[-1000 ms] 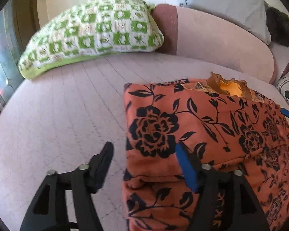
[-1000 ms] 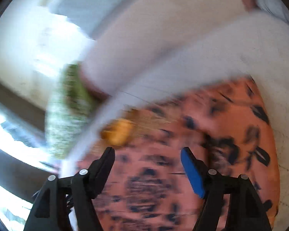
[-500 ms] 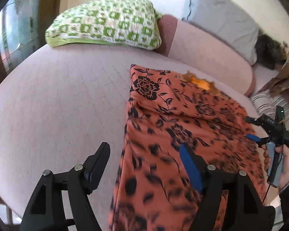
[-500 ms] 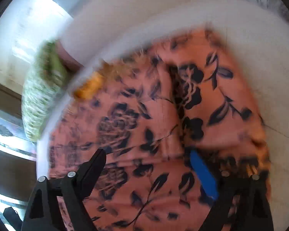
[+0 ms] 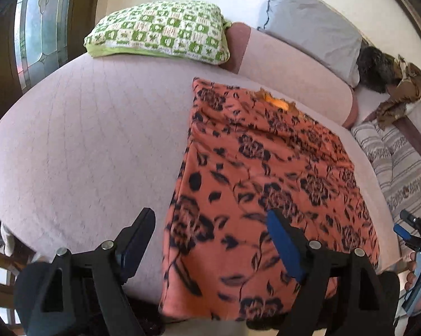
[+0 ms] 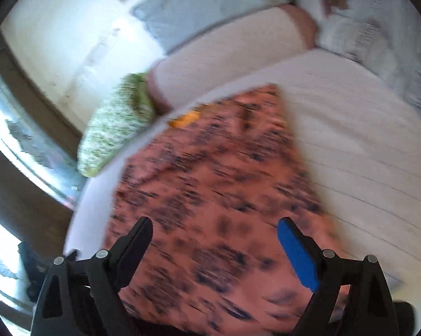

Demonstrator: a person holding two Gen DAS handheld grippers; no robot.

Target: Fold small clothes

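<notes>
An orange garment with a black flower print (image 5: 261, 179) lies flat on the pale pink bed (image 5: 84, 145), reaching the bed's near edge. A yellow-orange neckline patch (image 5: 277, 102) shows at its far end. My left gripper (image 5: 210, 224) is open and empty, raised above the garment's near left edge. My right gripper (image 6: 214, 231) is open and empty above the garment (image 6: 210, 168) in the blurred right wrist view. It also shows at the right edge of the left wrist view (image 5: 406, 231), off the garment's right side.
A green-and-white checked pillow (image 5: 160, 30) and a grey pillow (image 5: 314, 25) lie at the head of the bed. A pink bolster (image 5: 289, 72) runs behind the garment. Striped bedding (image 5: 398, 162) and a brown cloth (image 5: 401, 95) lie to the right. A window (image 5: 39, 28) is at left.
Both grippers have pulled back and up from the garment, so more of the bed shows. The garment now lies longer, reaching the bed's near edge. The right wrist view is still blurred by motion.
</notes>
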